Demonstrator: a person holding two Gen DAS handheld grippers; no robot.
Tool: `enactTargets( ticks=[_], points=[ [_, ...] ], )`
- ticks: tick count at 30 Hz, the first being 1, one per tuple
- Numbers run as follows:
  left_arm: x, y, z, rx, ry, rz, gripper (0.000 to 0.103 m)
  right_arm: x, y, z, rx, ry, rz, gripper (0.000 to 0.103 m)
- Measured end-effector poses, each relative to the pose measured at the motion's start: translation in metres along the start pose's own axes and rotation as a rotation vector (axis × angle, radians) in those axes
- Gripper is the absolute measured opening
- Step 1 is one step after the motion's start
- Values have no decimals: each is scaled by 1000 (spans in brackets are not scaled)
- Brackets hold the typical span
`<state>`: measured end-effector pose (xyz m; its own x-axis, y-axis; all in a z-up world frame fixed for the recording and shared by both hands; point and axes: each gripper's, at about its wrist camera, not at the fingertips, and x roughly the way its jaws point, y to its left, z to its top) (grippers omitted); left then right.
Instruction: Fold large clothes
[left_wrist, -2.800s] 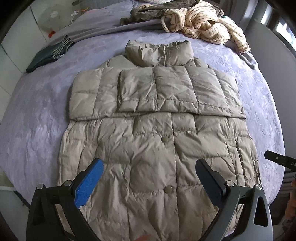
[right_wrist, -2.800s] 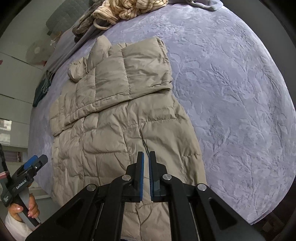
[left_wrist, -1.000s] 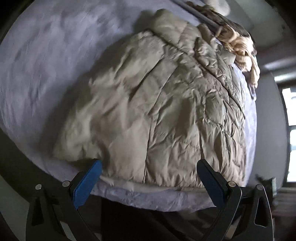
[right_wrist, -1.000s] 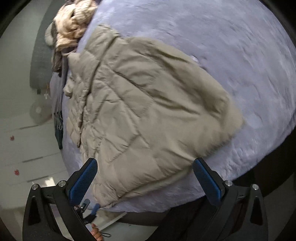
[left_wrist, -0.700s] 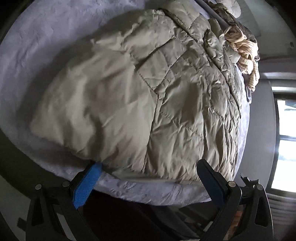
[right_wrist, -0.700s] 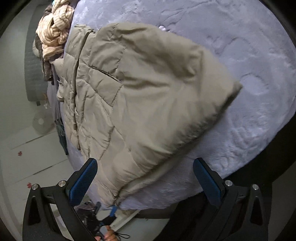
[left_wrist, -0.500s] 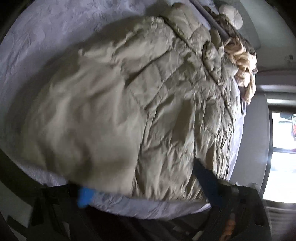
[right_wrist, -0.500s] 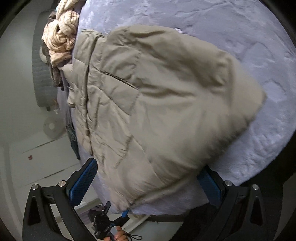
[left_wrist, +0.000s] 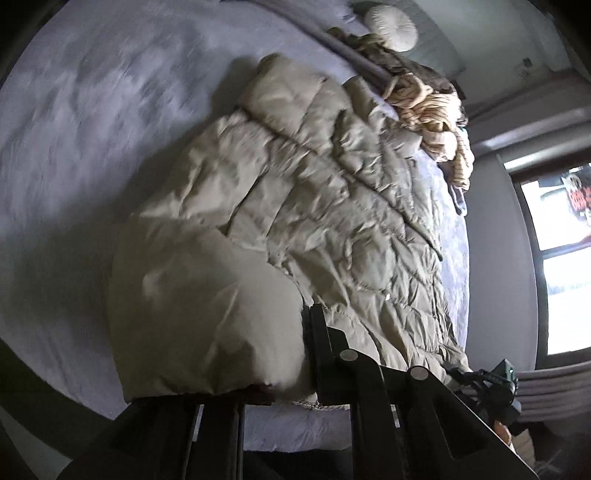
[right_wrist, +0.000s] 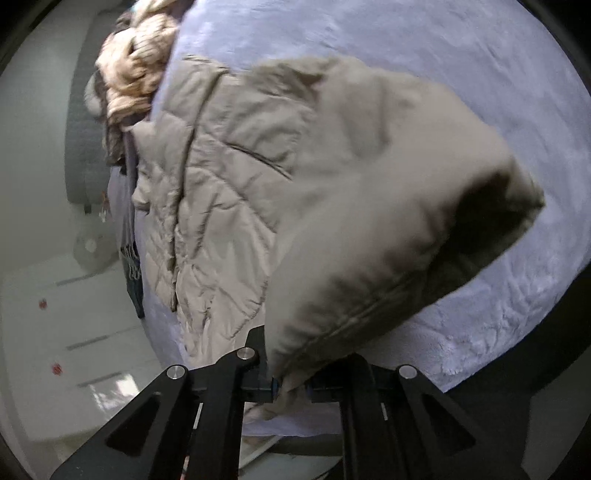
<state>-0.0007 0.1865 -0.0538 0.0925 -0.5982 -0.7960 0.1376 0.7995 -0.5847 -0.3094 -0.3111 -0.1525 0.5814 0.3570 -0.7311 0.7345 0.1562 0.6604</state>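
A large beige quilted puffer jacket (left_wrist: 295, 206) lies on a lavender bedspread (left_wrist: 81, 140), collar at the far end. My left gripper (left_wrist: 295, 373) is shut on the jacket's bottom hem at its left corner, and the fabric bulges over the fingers. My right gripper (right_wrist: 284, 376) is shut on the hem at the right corner of the jacket (right_wrist: 332, 184), which is lifted and hangs over the jaws. The fingertips are mostly hidden by fabric in both views.
A heap of striped cream and dark clothes (left_wrist: 428, 96) lies at the head of the bed, also in the right wrist view (right_wrist: 133, 74). A round cushion (left_wrist: 391, 27) sits behind it. A window (left_wrist: 565, 266) is at the right. White drawers (right_wrist: 55, 332) stand beside the bed.
Both grippers went from wide open at the bed's near edge to shut on the jacket's bottom hem. The hem corners are now lifted off the bedspread.
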Motion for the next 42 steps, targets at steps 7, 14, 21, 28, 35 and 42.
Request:
enactTargets(
  ticks=[7,14,21,28,35,42],
  points=[
    [-15,-27,29,75,-65,7,15,-12,38,16,-115,-21,16,10],
    [-26,-63,74,96,-164,45,15,-13,90,49,-229,-11,40,10],
    [3,-89,118,99,-192,131,15,4,155,95,-370,18,42,10],
    [24,-101,158,76,-240,145,15,33,192,138,-443,55,29,10],
    [76,-103,230,149,-218,154,15,72,240,187,-508,-9,-17,10],
    [148,-93,290,191,-183,250,15,135,266,240,-503,-66,-87,10]
  ],
)
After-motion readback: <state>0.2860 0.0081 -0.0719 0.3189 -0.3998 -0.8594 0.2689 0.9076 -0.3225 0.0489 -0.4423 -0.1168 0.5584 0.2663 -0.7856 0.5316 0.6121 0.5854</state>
